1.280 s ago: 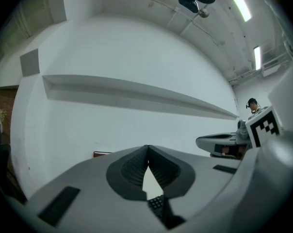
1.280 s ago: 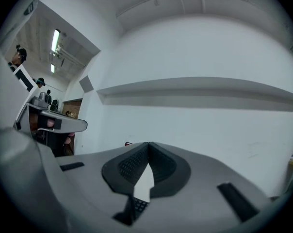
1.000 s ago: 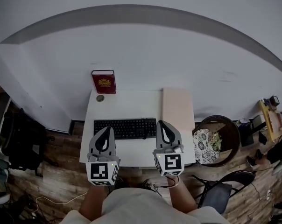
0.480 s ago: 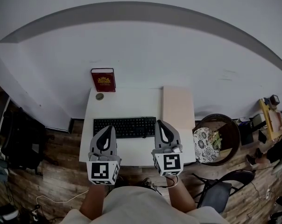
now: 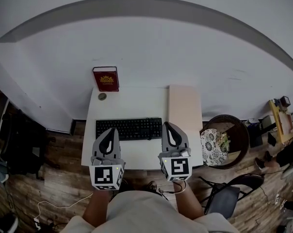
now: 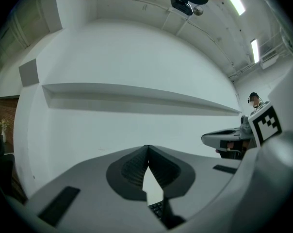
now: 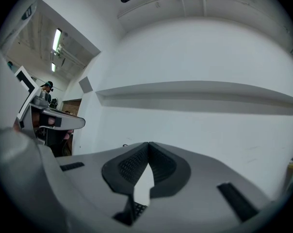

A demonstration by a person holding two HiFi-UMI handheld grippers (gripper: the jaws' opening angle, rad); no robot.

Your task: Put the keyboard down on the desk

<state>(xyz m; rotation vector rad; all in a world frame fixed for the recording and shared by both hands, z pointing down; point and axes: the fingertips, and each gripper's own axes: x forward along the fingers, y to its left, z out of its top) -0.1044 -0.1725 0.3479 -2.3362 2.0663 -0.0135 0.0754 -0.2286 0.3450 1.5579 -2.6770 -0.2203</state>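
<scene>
White wall backs a small white surface [image 5: 132,106] set over a wood-plank floor.

Task item: one black keyboard [image 5: 128,128] lies flat on the surface at 6 o'clock. Its long side runs parallel to the near edge, which I judge a typing position. I judge it fully supported, with no end lifted.

Left claw [image 5: 109,132]: jaws together with nothing between them, held level over the keyboard's left end. Right claw [image 5: 168,127]: jaws together and likewise empty, held level just beside the keyboard's right end. Each gripper view shows only a sliver of keys below the closed pads. I judge the put-down complete, since neither claw has any grip on the keyboard.

Other items, counted:
- One red book [image 5: 106,79] stands at 11 o'clock, propped against the wall to stay upright.
- One small round object [image 5: 102,96] lies just in front of the book; its type is too small to tell.
- One pale board [image 5: 184,108] lies flat along the 3 o'clock side.

Claws total two.
</scene>
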